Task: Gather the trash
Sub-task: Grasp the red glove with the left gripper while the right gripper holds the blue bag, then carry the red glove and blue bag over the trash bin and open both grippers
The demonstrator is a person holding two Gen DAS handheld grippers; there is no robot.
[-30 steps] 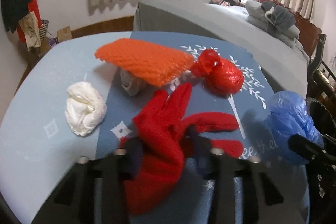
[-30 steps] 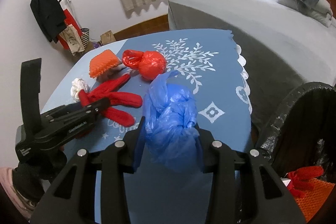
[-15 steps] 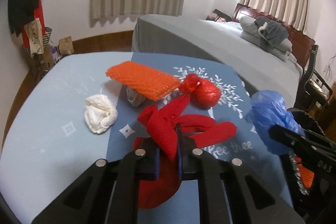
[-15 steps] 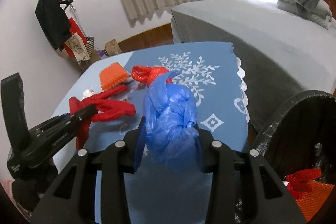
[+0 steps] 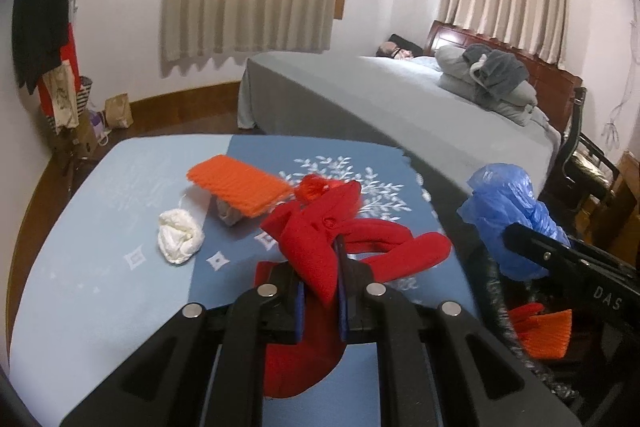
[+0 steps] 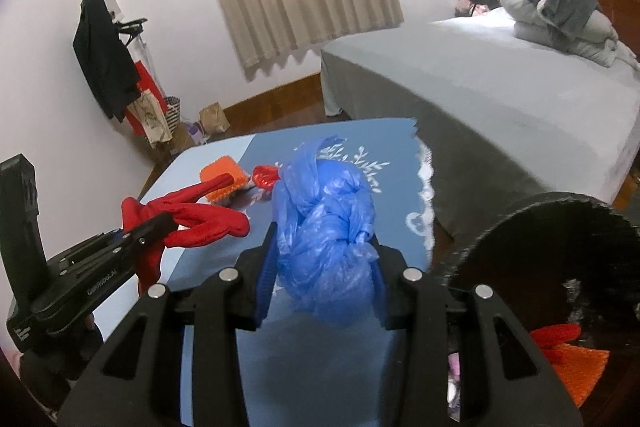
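Observation:
My left gripper (image 5: 320, 267) is shut on a red glove (image 5: 320, 239) and holds it above the blue table (image 5: 100, 267); the glove also shows in the right wrist view (image 6: 196, 215). My right gripper (image 6: 324, 259) is shut on a knotted blue plastic bag (image 6: 324, 223), raised near the table's right edge, beside the black trash bin (image 6: 560, 247). The bag shows in the left wrist view (image 5: 508, 211). On the table lie an orange foam net (image 5: 240, 183), a white crumpled wad (image 5: 178, 235) and a red plastic bag (image 5: 316, 187), partly hidden by the glove.
The bin (image 5: 492, 291) at the table's right holds an orange net (image 6: 580, 371) and a red item (image 6: 556, 335). A grey bed (image 5: 400, 107) stands behind the table. A coat rack with clothes (image 6: 104, 63) is at the left wall.
My left gripper has closed on the red glove and lifted it off the table. My right gripper has carried the blue bag up and toward the bin.

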